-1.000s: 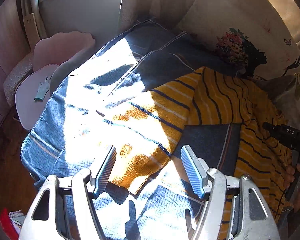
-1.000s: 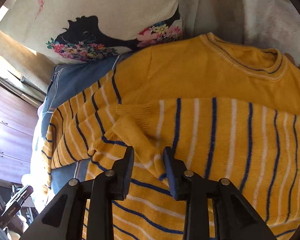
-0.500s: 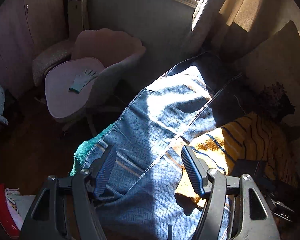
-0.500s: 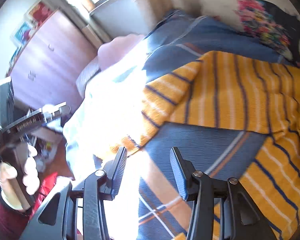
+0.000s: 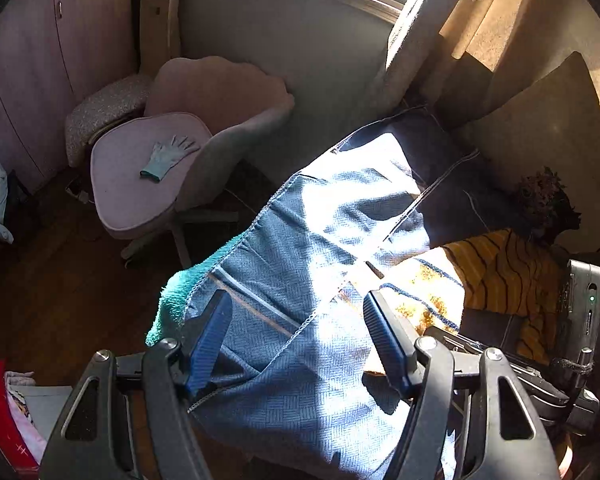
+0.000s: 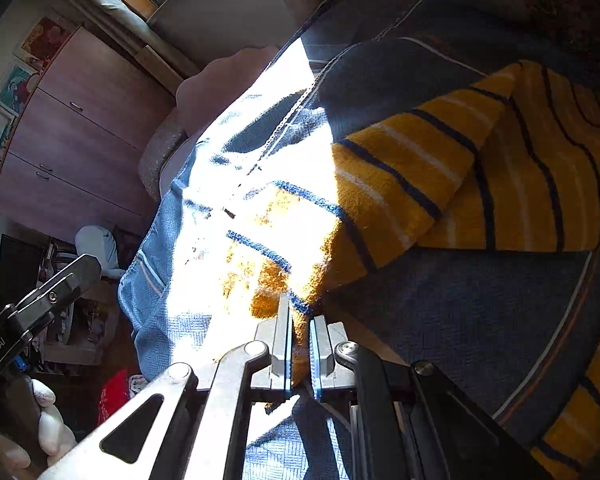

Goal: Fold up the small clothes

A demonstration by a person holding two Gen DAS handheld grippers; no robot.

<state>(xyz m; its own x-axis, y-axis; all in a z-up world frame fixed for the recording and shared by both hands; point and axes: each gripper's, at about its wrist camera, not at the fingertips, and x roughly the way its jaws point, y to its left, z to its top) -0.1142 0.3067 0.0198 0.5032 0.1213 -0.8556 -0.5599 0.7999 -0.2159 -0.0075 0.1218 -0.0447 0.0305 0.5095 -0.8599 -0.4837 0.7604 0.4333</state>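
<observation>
A yellow sweater with navy and white stripes (image 6: 520,160) lies on a blue patterned blanket (image 6: 460,320). One sleeve (image 6: 380,184) stretches out to the left into bright sunlight. My right gripper (image 6: 299,344) is shut on the cuff end of that sleeve. In the left wrist view the sweater (image 5: 496,276) shows at the right, partly in shadow. My left gripper (image 5: 298,340) is open and empty, above the blanket (image 5: 308,256) near its left edge, left of the sleeve. The right gripper's body (image 5: 512,376) shows at the lower right there.
A pink padded chair (image 5: 148,168) with a teal glove (image 5: 166,156) on its seat stands left of the bed. A dark pillow (image 5: 548,152) and curtain (image 5: 480,20) are at the back right. Wooden cabinets (image 6: 72,132) line the left wall. Red cloth (image 5: 0,408) lies on the floor.
My right gripper moved from the sweater's body to the sleeve's cuff and closed on it. My left gripper swung left and back toward the blanket's edge, staying open.
</observation>
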